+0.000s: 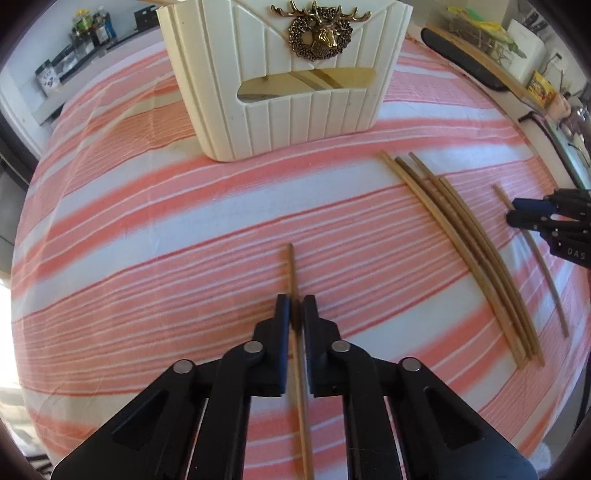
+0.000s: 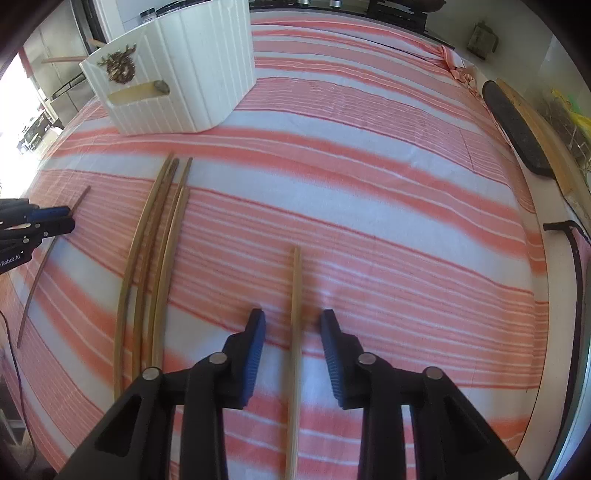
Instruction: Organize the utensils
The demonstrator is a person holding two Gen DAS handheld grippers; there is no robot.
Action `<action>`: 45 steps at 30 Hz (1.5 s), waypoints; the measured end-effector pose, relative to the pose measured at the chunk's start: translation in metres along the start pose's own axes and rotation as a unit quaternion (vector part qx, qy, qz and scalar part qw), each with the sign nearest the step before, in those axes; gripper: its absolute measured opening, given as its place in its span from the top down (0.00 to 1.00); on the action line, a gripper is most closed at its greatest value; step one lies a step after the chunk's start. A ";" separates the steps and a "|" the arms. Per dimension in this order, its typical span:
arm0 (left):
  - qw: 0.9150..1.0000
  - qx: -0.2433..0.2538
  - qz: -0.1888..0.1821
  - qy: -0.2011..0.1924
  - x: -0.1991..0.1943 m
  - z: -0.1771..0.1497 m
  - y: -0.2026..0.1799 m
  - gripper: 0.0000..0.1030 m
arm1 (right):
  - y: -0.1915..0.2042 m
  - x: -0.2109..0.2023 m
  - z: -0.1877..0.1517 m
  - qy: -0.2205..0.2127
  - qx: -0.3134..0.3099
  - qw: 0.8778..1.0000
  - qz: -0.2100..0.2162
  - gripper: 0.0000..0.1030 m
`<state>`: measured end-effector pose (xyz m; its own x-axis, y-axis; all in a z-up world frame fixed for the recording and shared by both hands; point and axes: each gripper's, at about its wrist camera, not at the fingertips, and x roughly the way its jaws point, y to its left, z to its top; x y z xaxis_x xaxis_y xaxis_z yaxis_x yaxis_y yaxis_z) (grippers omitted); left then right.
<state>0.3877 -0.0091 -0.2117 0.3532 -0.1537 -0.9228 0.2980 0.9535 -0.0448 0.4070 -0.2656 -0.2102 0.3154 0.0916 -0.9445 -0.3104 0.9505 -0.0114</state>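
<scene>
Closest to the left wrist camera, the left gripper was seen pressed shut on a single chopstick, the stick running through the narrow slot between the pads and pointing toward 12 o'clock over the striped cloth. In the right wrist view, the right gripper was held partly open astride another chopstick; a clear gap was left on each side, so no pad pressed on it.

A loose bundle of chopsticks was laid at about 2 o'clock from the left gripper, and the same bundle at about 10 o'clock from the right. The white holder, marked by a brass deer emblem, stood upright at 12 o'clock in the left view and at about 11 o'clock in the right.

Each stick was judged to be light, stiff and slender, with a smooth surface likely to be slippery between the pads. Being round or nearly so, a stick could be expected to roll on the cloth or pivot in a one-point grip. A hold near the middle of the length was considered best, so that neither end would droop; a firm, square closure across the shaft was thought necessary. Breakage was judged unlikely under such a grip.
</scene>
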 end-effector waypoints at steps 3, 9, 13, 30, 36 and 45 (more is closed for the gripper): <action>1.000 -0.008 -0.002 -0.015 0.000 0.007 0.000 0.96 | -0.003 0.004 0.014 -0.006 0.018 1.000 -0.001 0.94; 0.995 -0.033 -0.022 -0.092 -0.055 -0.002 0.007 0.96 | -0.014 -0.044 0.002 -0.094 0.049 0.994 0.033 0.94; 0.987 -0.036 -0.040 -0.150 -0.109 -0.012 0.004 0.96 | -0.016 -0.097 -0.012 -0.158 0.056 0.984 0.058 0.94; 0.954 -0.053 -0.096 -0.281 -0.223 -0.016 0.015 0.97 | 0.002 -0.233 -0.011 -0.320 0.035 0.942 0.091 0.94; 0.939 -0.056 -0.088 -0.328 -0.266 0.032 0.025 0.97 | 0.015 -0.261 0.047 -0.362 0.023 0.928 0.084 0.94; 0.922 -0.086 -0.042 -0.376 -0.266 0.119 0.049 0.97 | 0.037 -0.284 0.138 -0.439 0.002 0.896 0.070 0.94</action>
<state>0.4136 0.0473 0.0770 0.8688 -0.3037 -0.3911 0.2306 0.9471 -0.2231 0.4293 -0.2154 0.1032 0.8584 0.4058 -0.3137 -0.3990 0.9126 0.0889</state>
